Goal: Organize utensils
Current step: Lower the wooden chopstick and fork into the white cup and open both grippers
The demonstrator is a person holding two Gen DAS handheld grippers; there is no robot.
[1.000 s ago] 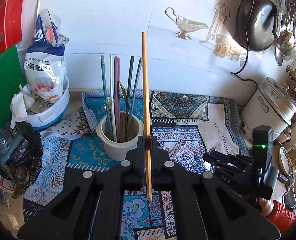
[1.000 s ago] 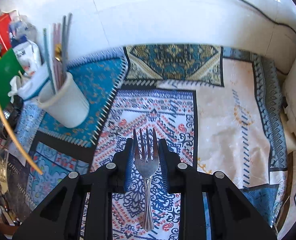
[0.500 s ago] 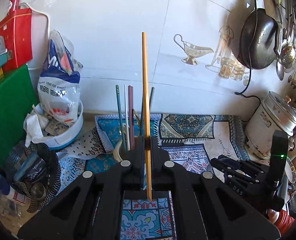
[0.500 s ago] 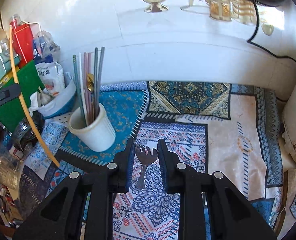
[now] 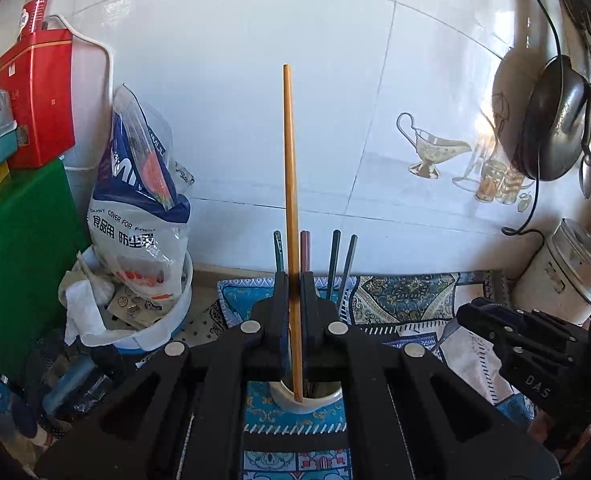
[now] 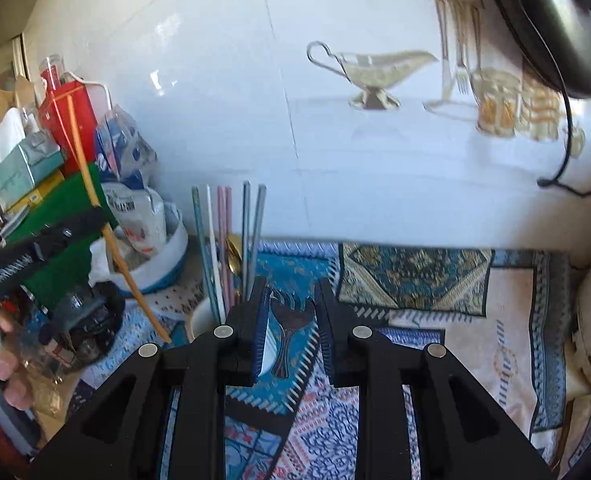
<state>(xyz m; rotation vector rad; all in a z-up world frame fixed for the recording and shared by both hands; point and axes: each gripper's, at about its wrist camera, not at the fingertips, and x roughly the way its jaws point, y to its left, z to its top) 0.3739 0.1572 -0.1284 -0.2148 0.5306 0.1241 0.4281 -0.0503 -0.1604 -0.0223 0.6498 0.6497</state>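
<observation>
My left gripper [image 5: 292, 292] is shut on an orange chopstick [image 5: 290, 184] and holds it upright; its lower tip hangs over the mouth of the white utensil cup [image 5: 307, 400]. Several coloured chopsticks [image 5: 333, 258] stand in the cup. In the right wrist view the same cup [image 6: 201, 320] with its chopsticks [image 6: 223, 232] sits left of my right gripper [image 6: 291, 304]. The right gripper holds a metal fork [image 6: 289, 328] between its jaws, tines up. The left gripper [image 6: 43, 248] with the orange chopstick [image 6: 95, 204] shows at the left.
A patterned cloth [image 6: 415, 276] covers the counter. A white bowl with a plastic bag [image 5: 135, 240] and a green board [image 5: 19, 264] stand at the left. A rice cooker [image 5: 559, 272] is at the right; a pan [image 5: 551, 116] hangs on the tiled wall.
Both grippers have risen and tilted up, so more wall shows. The left gripper has brought the orange chopstick over the cup. The right gripper has moved left toward the cup with the fork.
</observation>
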